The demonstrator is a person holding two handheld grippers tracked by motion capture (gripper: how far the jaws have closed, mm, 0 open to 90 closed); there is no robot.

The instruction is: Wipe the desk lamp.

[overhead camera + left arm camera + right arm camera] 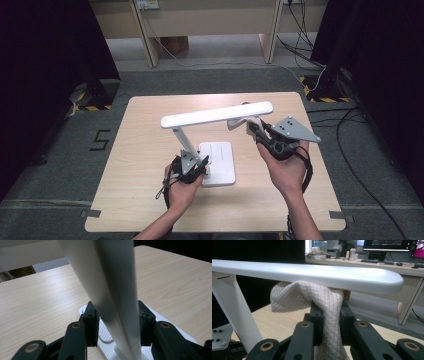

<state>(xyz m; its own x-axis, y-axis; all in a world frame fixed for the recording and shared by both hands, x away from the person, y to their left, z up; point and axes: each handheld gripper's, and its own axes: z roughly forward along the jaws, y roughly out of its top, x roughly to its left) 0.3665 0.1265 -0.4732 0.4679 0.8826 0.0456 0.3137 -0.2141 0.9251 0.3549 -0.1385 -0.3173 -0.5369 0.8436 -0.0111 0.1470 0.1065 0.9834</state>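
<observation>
High view: I see the white desk lamp (216, 150) near the middle of the table (140, 150), with bare wood all around its base. My left gripper (192, 167) clamps the lamp's stem (112, 302) just above the base. My right gripper (257, 132) pinches a white cloth (312, 300) that touches the underside of the lamp head (217, 114).

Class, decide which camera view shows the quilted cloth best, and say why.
The right gripper view: the cloth sits close, clamped in the right tool under the lamp head. The high view shows a small pale fold; the left gripper view looks along the lamp post.
</observation>
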